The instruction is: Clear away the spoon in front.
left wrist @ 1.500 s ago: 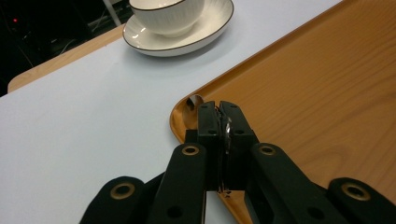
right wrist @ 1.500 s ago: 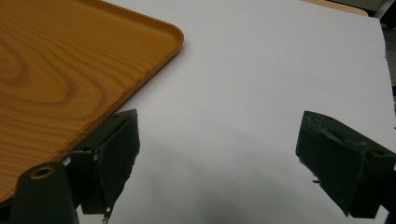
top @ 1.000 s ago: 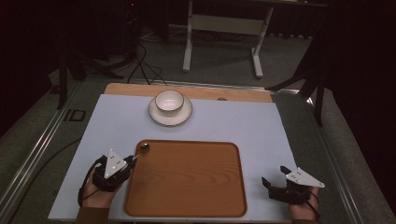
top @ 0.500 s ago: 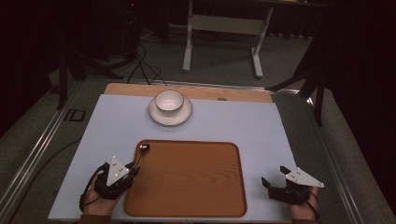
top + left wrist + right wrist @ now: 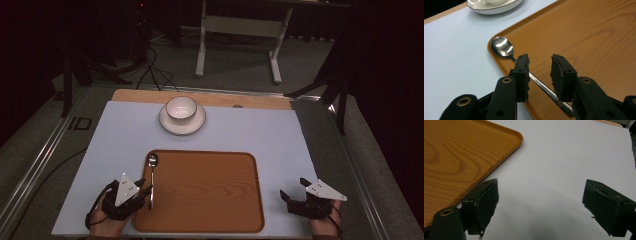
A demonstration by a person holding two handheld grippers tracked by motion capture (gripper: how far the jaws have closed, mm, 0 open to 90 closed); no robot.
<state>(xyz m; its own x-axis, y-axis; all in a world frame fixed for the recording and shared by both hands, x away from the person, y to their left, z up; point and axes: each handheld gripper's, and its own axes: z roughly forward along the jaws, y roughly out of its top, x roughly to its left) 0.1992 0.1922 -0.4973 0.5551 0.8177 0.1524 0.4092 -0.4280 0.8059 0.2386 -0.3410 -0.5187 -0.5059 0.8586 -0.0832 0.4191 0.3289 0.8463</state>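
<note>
A metal spoon lies along the left rim of the wooden tray, its bowl pointing away from me. In the left gripper view the spoon has its handle running under the gap between the jaws, which stand apart and do not touch it. My left gripper is open at the tray's near left corner. My right gripper rests open on the white mat to the right of the tray, and nothing lies between its wide jaws.
A white bowl sits on a saucer at the back of the white mat. The saucer's rim shows at the top of the left gripper view. A strip of wooden tabletop runs behind the mat.
The left gripper has drawn back toward me with the spoon. The spoon now lies on the tray's left rim and the jaws stand open over its handle. The right gripper is unmoved.
</note>
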